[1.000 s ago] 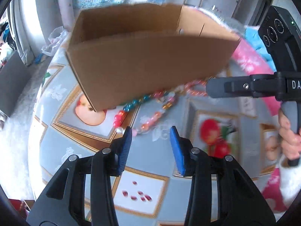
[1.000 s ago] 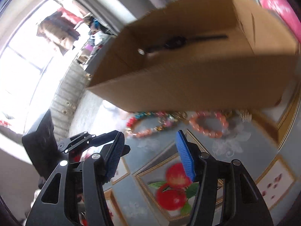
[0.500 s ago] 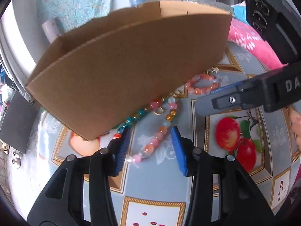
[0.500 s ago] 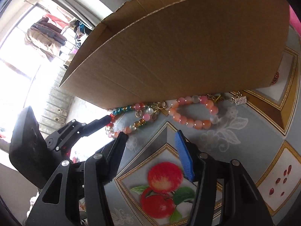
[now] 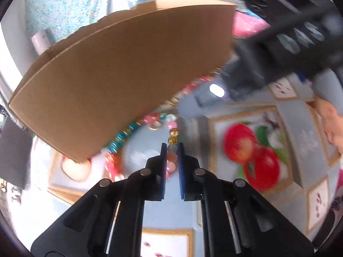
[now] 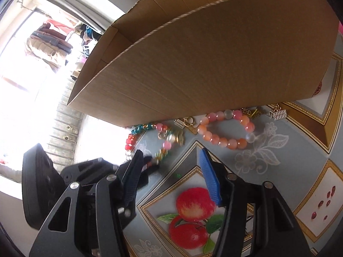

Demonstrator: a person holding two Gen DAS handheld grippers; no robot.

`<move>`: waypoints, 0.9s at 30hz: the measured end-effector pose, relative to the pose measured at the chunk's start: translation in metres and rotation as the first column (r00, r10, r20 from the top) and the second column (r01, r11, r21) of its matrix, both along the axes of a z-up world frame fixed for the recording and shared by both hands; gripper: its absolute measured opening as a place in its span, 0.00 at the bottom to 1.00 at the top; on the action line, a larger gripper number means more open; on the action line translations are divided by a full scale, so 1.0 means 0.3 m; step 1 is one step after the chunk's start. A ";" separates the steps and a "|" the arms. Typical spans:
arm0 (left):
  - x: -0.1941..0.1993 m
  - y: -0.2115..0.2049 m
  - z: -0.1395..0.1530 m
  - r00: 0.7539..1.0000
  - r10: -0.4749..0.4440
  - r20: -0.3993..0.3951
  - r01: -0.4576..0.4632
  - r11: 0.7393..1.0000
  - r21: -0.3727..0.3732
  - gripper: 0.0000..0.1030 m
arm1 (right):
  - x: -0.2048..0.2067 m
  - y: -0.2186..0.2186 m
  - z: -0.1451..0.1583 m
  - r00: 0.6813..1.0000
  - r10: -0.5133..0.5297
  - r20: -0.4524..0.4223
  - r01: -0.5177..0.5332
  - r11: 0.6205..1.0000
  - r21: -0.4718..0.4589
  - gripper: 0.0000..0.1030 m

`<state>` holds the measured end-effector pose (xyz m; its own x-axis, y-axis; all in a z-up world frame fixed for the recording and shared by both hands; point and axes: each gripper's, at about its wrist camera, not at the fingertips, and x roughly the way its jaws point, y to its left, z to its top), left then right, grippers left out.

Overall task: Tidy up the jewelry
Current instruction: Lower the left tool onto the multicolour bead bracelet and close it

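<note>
Fruit-print tablecloth [image 6: 268,156] covers the table under you. Your left gripper [image 5: 171,156] is clamped on the multicolored bead strand [image 5: 172,147], which trails toward 12 o'clock up to the cardboard box [image 5: 120,81]. Your right gripper [image 6: 171,160] is spread wide, holding nothing; the pink bead bracelet [image 6: 227,128] lies at its 1 o'clock, just beside the box wall, which blocks any straight lift.

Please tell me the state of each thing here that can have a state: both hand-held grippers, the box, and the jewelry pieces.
Left hand-held gripper: shut on the multicolor bead strand.
Right hand-held gripper: open, holding nothing, above the tablecloth.
Cardboard box: open at the top, upright on the table.
Multicolor bead strand: pinched at one part, the rest lying by the box.
Pink-orange bead bracelet: lying flat as a closed loop, untouched.
</note>
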<state>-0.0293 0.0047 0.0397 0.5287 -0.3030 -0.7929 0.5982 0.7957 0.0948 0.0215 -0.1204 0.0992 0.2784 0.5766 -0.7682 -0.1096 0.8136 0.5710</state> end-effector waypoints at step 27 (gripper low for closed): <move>-0.078 0.191 0.032 0.982 0.173 -0.072 -0.185 0.957 -0.224 0.40 | 0.035 0.290 -0.008 0.971 0.239 0.034 -0.223 0.944 -0.245 0.22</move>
